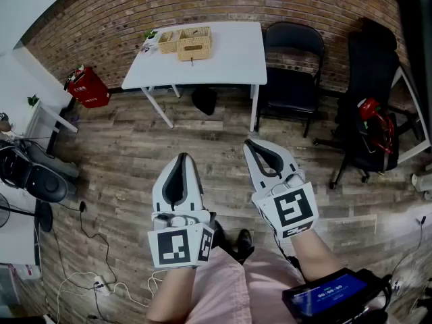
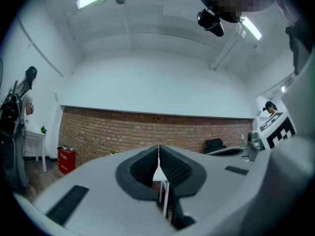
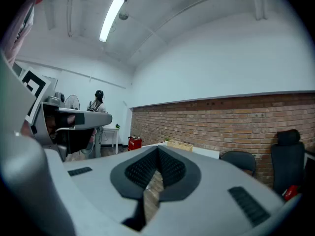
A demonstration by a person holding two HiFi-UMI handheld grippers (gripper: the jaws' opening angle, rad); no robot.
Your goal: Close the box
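Observation:
A wicker box point(image 1: 194, 44) with a lighter wicker box point(image 1: 168, 41) beside it stands on the far left part of a white table point(image 1: 229, 59) by the brick wall. The box shows small over the right gripper's jaws as a tan shape point(image 3: 179, 145). My left gripper point(image 1: 182, 159) and right gripper point(image 1: 252, 145) hang well short of the table, over the wood floor, both shut with nothing between the jaws. In the left gripper view the left gripper point(image 2: 158, 149) points at the brick wall, its pads meeting. The right gripper point(image 3: 157, 149) also shows its pads together.
A black folding chair point(image 1: 291, 73) stands right of the table, and a black office chair point(image 1: 368, 106) with a red item stands further right. A red box point(image 1: 88, 86) sits on the floor at left, with cables point(image 1: 88, 248) and dark equipment point(image 1: 30, 174) nearby.

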